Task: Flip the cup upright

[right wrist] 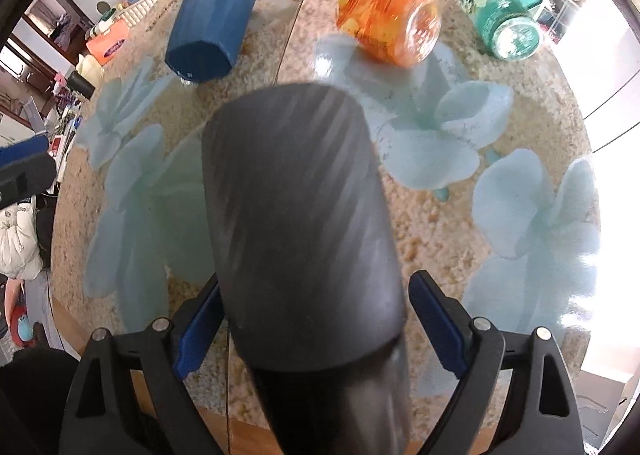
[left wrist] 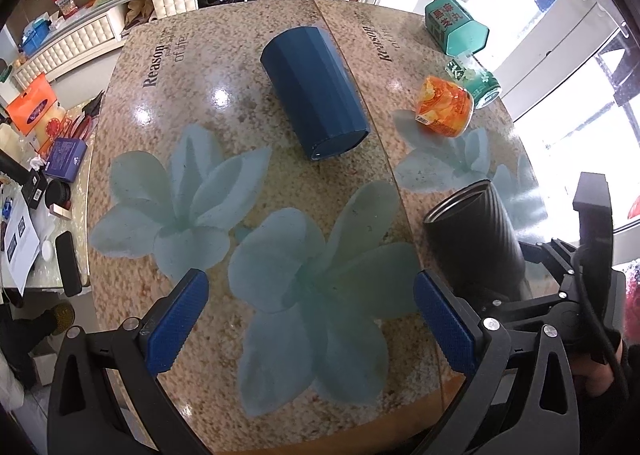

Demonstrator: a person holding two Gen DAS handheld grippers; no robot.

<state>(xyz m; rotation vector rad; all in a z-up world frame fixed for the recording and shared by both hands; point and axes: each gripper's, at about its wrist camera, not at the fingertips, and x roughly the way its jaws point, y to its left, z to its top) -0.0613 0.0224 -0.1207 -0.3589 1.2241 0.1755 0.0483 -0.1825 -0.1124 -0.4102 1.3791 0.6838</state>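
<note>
Glossy stone tabletop [left wrist: 224, 191], speckled beige with pale teal flower prints, is filling both views, with a cluttered room lying beyond its far edge. On it, the black ribbed cup [right wrist: 300, 223] is lying tilted, its open rim [left wrist: 460, 201] pointing toward the table's far side. In the right wrist view the cup is sitting between the blue pads of the right gripper [right wrist: 316, 327]; the left pad is lying against the cup's wall, while a narrow gap is showing at the right pad, and motion blur is making it impossible to tell whether the jaws are actually clamping it. The left gripper [left wrist: 312, 319] is hovering just left of the cup with its jaws spread wide and nothing between them. Beyond the cup, a blue faceted container [left wrist: 316, 91] is lying on its side. To the cup's far right, an orange snack jar [left wrist: 444, 105] is lying toppled, just beside a green bottle [left wrist: 478, 81], with a green hexagonal tin [left wrist: 456, 25] behind them.
</note>
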